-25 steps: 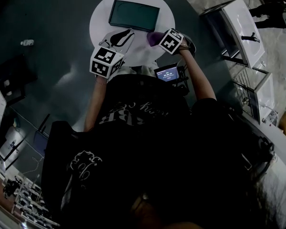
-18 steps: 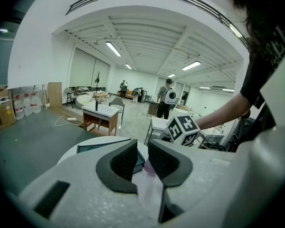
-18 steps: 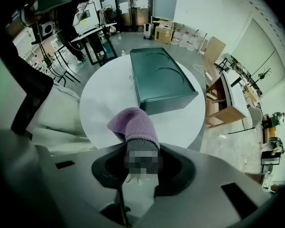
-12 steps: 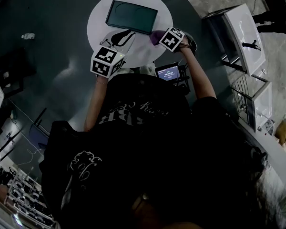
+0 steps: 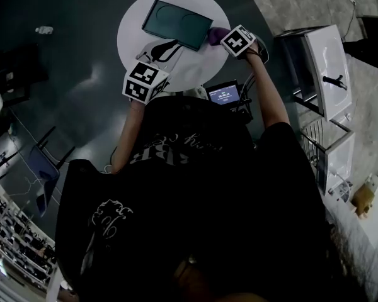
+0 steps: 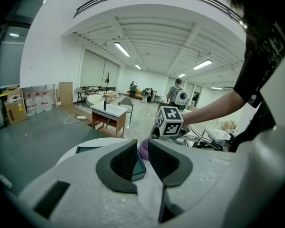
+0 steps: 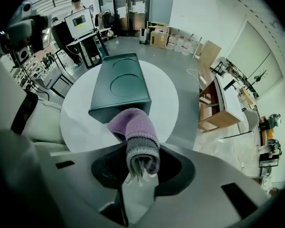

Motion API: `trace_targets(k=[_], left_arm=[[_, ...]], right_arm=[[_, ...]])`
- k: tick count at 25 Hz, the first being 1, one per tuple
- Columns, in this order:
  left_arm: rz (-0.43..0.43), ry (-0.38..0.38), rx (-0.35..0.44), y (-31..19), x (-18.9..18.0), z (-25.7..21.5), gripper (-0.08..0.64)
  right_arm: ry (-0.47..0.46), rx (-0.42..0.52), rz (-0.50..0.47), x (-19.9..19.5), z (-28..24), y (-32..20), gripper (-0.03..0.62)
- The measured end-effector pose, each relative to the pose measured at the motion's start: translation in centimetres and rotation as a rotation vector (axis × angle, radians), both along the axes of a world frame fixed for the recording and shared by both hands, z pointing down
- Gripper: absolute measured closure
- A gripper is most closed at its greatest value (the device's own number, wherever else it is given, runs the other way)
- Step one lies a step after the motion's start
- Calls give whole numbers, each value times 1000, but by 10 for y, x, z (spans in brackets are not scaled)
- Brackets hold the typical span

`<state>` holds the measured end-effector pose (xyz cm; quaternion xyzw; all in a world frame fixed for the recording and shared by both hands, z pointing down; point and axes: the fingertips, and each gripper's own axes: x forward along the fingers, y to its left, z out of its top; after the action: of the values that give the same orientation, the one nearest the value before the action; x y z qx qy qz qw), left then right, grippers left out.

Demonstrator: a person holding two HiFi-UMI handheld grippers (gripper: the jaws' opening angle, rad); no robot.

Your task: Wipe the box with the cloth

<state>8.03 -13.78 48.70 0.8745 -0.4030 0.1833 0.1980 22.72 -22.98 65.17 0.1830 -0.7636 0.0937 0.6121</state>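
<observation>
A dark green box [image 5: 176, 24] lies on the round white table [image 5: 138, 17]. My right gripper [image 5: 225, 38] is shut on a purple cloth [image 5: 217, 36] with a grey band, held just off the box's right end. In the right gripper view the cloth [image 7: 135, 132] hangs out of the gripper [image 7: 141, 158], right in front of the near end of the box [image 7: 119, 87]. My left gripper [image 5: 166, 48] hovers over the table's near edge, short of the box. Its jaws [image 6: 143, 153] stand close together with nothing between them.
A small lit screen [image 5: 224, 95] sits below the table's near edge. White desks [image 5: 331, 68] stand to the right, and a bottle [image 5: 44, 29] lies on the dark floor at left. A monitor on a stand [image 7: 80, 20] and people are in the background.
My right gripper has carried the cloth farther from me and rightward, up to the box's right end. The left gripper has hardly moved.
</observation>
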Motion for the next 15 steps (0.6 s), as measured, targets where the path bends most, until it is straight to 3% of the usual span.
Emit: trace_targets(k=[15], left_arm=[[-178,-24,-3,2,-10,3,480]], right_arm=[[44,27,-114,5,2,-64,476]])
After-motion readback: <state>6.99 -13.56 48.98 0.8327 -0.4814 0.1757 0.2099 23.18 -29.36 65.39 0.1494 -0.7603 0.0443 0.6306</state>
